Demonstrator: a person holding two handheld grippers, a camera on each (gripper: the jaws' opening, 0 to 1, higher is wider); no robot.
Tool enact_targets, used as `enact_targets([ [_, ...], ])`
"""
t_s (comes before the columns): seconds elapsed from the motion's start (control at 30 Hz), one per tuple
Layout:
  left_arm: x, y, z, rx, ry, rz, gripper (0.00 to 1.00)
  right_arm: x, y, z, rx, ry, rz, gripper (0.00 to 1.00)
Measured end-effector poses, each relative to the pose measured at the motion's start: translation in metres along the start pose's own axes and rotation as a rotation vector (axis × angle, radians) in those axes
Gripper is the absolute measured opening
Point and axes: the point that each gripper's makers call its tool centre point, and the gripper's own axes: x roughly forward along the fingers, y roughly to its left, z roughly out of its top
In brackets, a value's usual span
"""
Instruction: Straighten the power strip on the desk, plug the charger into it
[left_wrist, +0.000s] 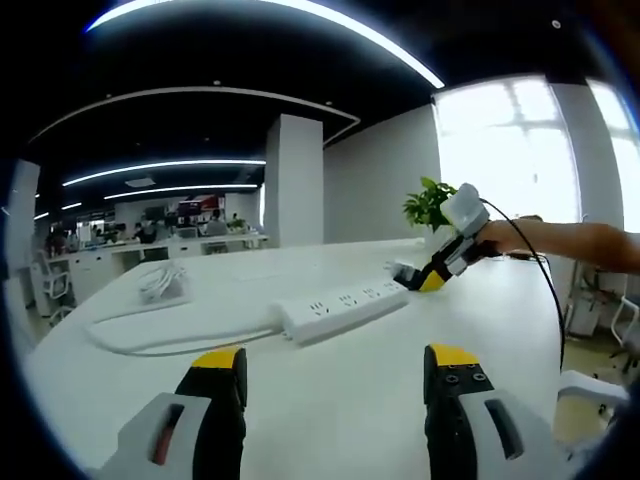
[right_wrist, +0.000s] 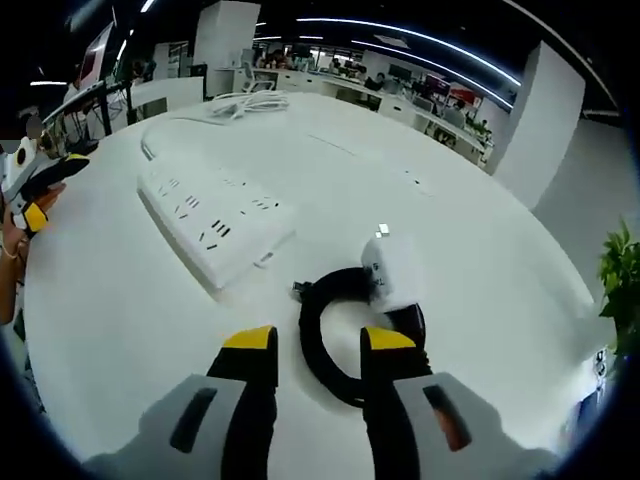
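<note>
A white power strip (left_wrist: 340, 308) (right_wrist: 215, 215) lies at an angle on the white desk (left_wrist: 330, 410), its cord (left_wrist: 150, 340) looping off to the left. A white charger (right_wrist: 385, 270) (left_wrist: 405, 272) with a coiled black cable (right_wrist: 345, 335) rests just beyond the strip's end. My right gripper (right_wrist: 318, 342) (left_wrist: 435, 278) hovers open right over the black coil, close to the charger. My left gripper (left_wrist: 337, 360) is open and holds nothing, a short way in front of the strip; it also appears at the left edge (right_wrist: 40, 185) of the right gripper view.
A loose bundle of white cable (left_wrist: 160, 282) (right_wrist: 245, 103) lies farther along the desk. A potted plant (left_wrist: 430, 203) stands at the far edge. A person's arm (left_wrist: 570, 242) reaches in from the right. Office desks and chairs (left_wrist: 150, 250) fill the background.
</note>
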Motion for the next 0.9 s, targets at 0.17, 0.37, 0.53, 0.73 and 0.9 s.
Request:
enact_targets([
  [0.17, 0.0001, 0.0023, -0.0008, -0.005, 0.002, 0.003, 0.73, 0.0016, 0.0018, 0.0012, 0.005, 0.002, 0.009, 0.28],
  [0.37, 0.0000, 0.0008, -0.0006, -0.009, -0.003, -0.001, 0.73, -0.0014, 0.0073, -0.0010, -0.008, 0.013, 0.011, 0.24],
  [0.53, 0.0006, 0.0026, -0.0011, -0.003, 0.006, -0.002, 0.73, -0.0022, 0.0089, -0.0067, -0.027, 0.041, 0.016, 0.22],
  [0.73, 0.0000, 0.0031, -0.0020, -0.010, 0.007, 0.001, 0.73, -0.0011, 0.0070, -0.0069, -0.030, 0.045, 0.025, 0.18],
  [0.9, 0.0014, 0.0018, -0.0033, -0.006, 0.013, -0.005, 0.73, 0.0008, 0.0031, -0.0061, -0.039, 0.049, 0.028, 0.14],
])
